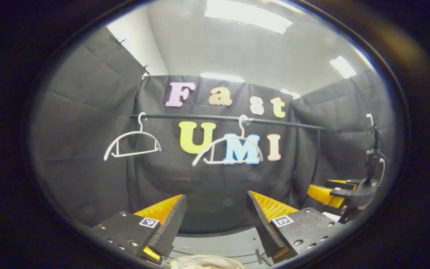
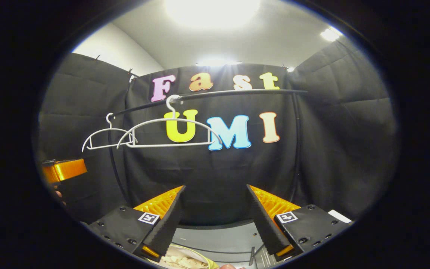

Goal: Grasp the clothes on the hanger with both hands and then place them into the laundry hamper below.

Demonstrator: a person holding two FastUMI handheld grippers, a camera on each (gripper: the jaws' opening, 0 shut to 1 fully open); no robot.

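Both hangers (image 1: pixel 133 144) hang bare, cloth lies in the hamper (image 2: pixel 185 259) below, and my left gripper (image 1: pixel 217 213) and right gripper (image 2: pixel 215 209) gape wide, empty, so I judge the job done.

Below the rail (image 1: pixel 230 118), the laundry hamper (image 1: pixel 205 261) is cut off by the bottom edge, only its rim and a scrap of pale cloth (image 2: pixel 179 261) showing, the garment's kind unreadable

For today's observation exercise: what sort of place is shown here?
Probably a cloth-walled recording booth set up as a laundry corner: two bare hangers on a rail, black cloth walls, ceiling lights.
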